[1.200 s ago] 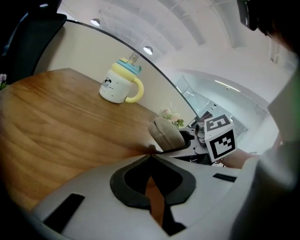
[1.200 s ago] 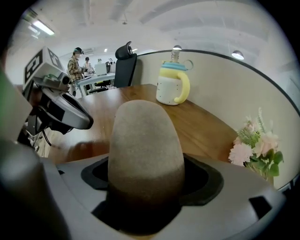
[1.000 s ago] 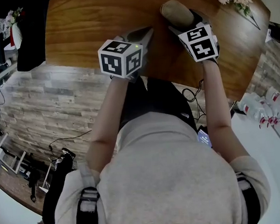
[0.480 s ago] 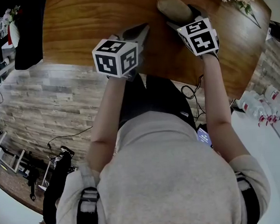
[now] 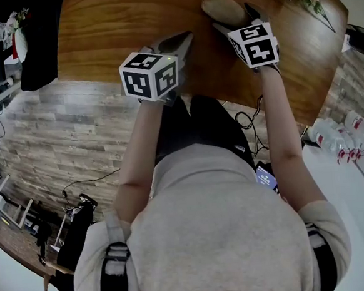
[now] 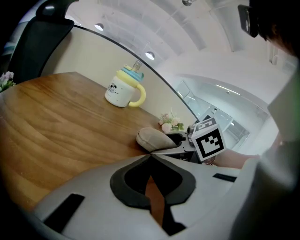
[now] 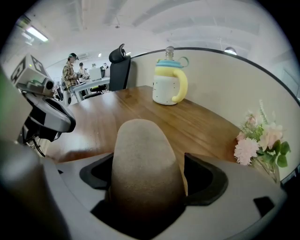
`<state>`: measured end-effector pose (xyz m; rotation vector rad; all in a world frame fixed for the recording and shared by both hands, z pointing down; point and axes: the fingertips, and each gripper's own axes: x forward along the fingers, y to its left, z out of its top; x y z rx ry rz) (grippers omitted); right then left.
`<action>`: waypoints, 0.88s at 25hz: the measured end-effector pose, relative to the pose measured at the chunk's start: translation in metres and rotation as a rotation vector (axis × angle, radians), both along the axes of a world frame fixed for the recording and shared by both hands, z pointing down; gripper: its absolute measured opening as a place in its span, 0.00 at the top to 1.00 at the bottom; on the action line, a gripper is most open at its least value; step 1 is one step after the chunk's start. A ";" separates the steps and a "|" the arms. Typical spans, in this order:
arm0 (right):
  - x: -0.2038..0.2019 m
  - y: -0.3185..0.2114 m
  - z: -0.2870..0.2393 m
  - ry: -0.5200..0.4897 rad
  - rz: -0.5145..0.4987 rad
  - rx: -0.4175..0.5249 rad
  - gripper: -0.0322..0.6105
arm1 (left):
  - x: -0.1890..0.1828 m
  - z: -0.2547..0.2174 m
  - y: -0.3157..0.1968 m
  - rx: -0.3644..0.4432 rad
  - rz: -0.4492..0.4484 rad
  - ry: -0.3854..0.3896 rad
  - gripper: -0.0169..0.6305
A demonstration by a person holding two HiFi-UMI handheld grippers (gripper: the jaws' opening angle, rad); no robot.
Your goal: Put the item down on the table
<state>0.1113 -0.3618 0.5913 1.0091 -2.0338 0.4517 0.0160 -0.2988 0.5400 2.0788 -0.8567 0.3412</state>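
Right gripper is opening around the tan oval item, apparently releasing it onto the bench. Left gripper is idling clenched, empty, standing clear.

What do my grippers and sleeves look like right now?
The left gripper and right gripper have grey pointed jaws, black inner pads and a white cube each, bearing black square markers. The right one's jaws are opening, the tan item between them. Light short-sleeved top, dark shoulder straps.
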 end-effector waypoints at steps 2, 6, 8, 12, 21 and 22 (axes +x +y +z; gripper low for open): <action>-0.002 0.003 -0.006 -0.019 0.005 0.009 0.25 | -0.002 -0.005 0.002 0.009 -0.003 0.006 0.95; -0.008 0.010 -0.024 -0.045 0.004 0.052 0.25 | -0.007 -0.013 0.009 0.024 -0.003 0.007 0.95; -0.010 0.014 -0.037 -0.061 0.007 0.074 0.25 | -0.008 -0.019 0.011 0.034 -0.005 0.009 0.95; -0.019 0.021 -0.066 -0.127 0.009 0.111 0.25 | -0.009 -0.037 0.013 0.067 -0.002 0.020 0.95; -0.033 0.030 -0.142 -0.268 0.036 0.243 0.31 | -0.001 -0.086 0.013 0.179 0.043 0.056 0.95; -0.033 0.031 -0.149 -0.279 0.041 0.258 0.33 | -0.001 -0.092 0.013 0.192 0.040 0.066 0.95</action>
